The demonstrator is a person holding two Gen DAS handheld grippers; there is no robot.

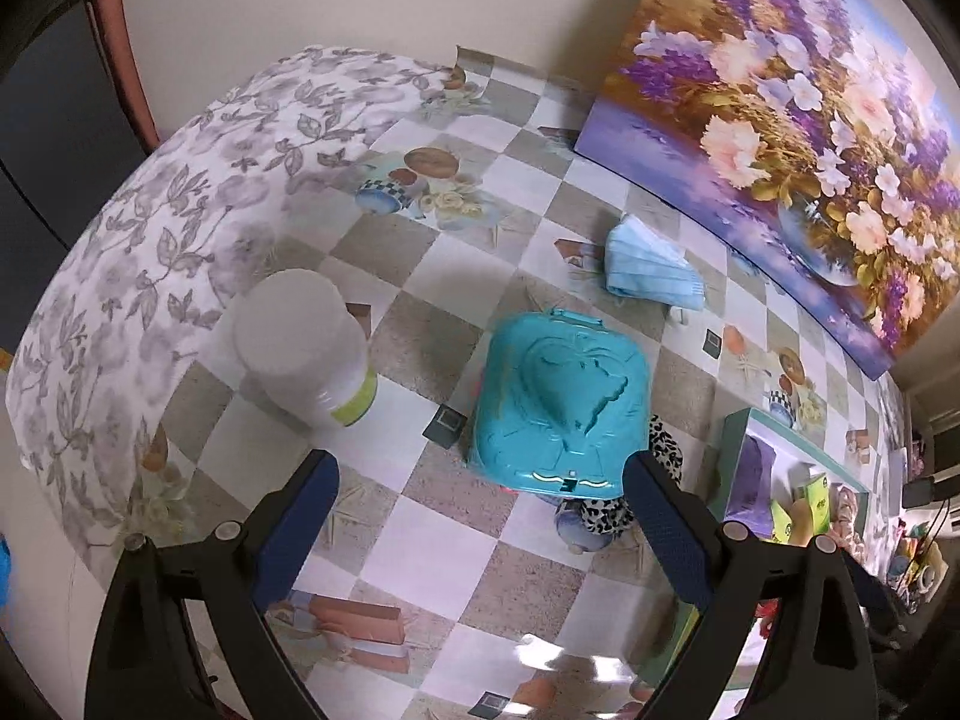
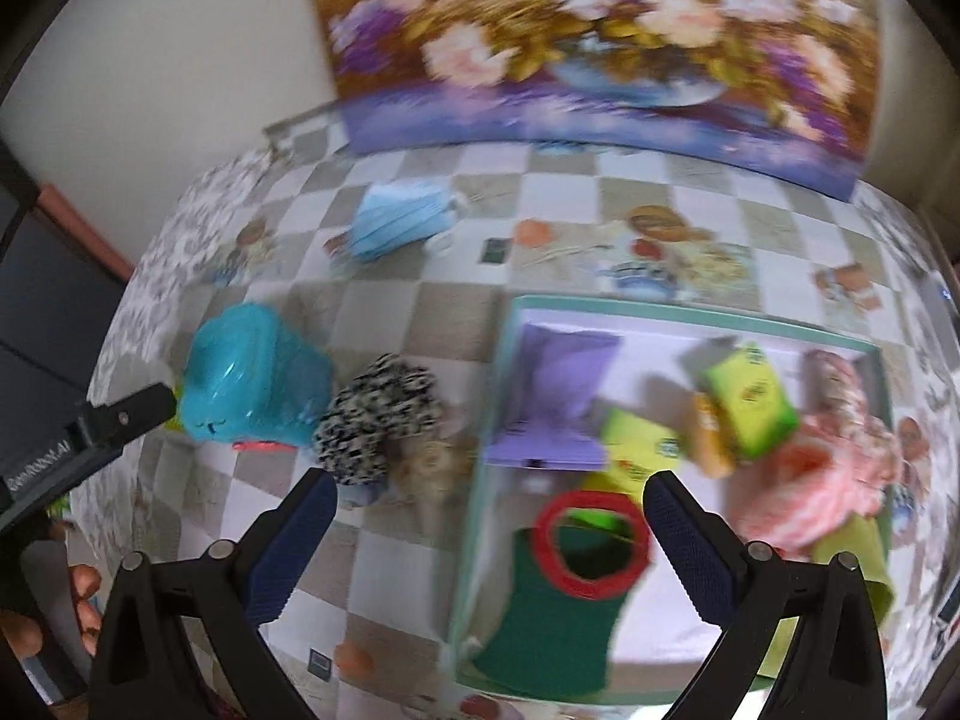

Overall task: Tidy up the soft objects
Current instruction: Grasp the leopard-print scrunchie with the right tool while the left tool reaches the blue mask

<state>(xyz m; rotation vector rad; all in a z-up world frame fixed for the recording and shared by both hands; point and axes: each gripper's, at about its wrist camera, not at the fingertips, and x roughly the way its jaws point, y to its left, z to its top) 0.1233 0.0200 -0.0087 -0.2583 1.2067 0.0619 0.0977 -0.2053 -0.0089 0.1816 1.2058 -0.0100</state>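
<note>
My left gripper (image 1: pixel 480 504) stands open above the checkered tablecloth, nothing between its fingers. Just ahead of it lies a turquoise plastic case (image 1: pixel 561 402) with a black-and-white spotted soft item (image 1: pixel 600 516) poking out from under its near edge. A folded blue face mask (image 1: pixel 651 267) rests farther back by the painting. My right gripper (image 2: pixel 489 516) is open over the left rim of a shallow green-edged box (image 2: pixel 480 480). Inside the box lie a green knit piece with a red ring (image 2: pixel 576 576), a purple packet (image 2: pixel 558 396), yellow-green packs (image 2: pixel 750 396) and a pink fluffy item (image 2: pixel 810 492). The spotted item (image 2: pixel 378 420) sits left of the box.
A white jar with a green label (image 1: pixel 306 354) stands left of the turquoise case. A large flower painting (image 1: pixel 780 120) leans on the wall along the table's back. The left gripper's tip (image 2: pixel 120 420) and a person's hand (image 2: pixel 36 624) show at the left of the right wrist view.
</note>
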